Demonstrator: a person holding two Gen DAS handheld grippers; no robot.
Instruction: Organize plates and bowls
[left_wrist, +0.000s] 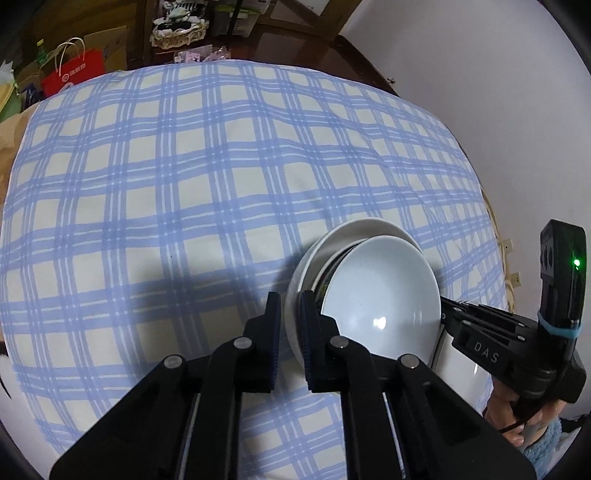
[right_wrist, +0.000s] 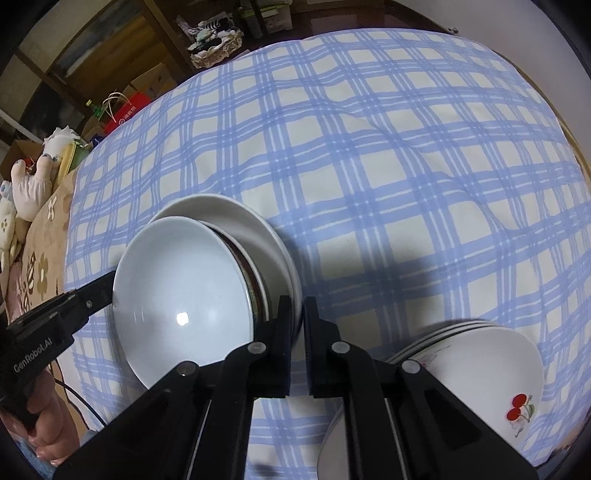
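Pinching white plate (left_wrist: 295, 291) rim from both sides, we clamp left tongs (left_wrist: 290, 332) and right tongs (right_wrist: 298, 332) on it; bowl (right_wrist: 177, 295) nested inside, above checked cloth (left_wrist: 184, 184).

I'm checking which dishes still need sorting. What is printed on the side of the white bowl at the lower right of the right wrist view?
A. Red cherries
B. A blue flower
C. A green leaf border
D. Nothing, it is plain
A: the white bowl shows a pair of red cherries with a green leaf on its outer wall.
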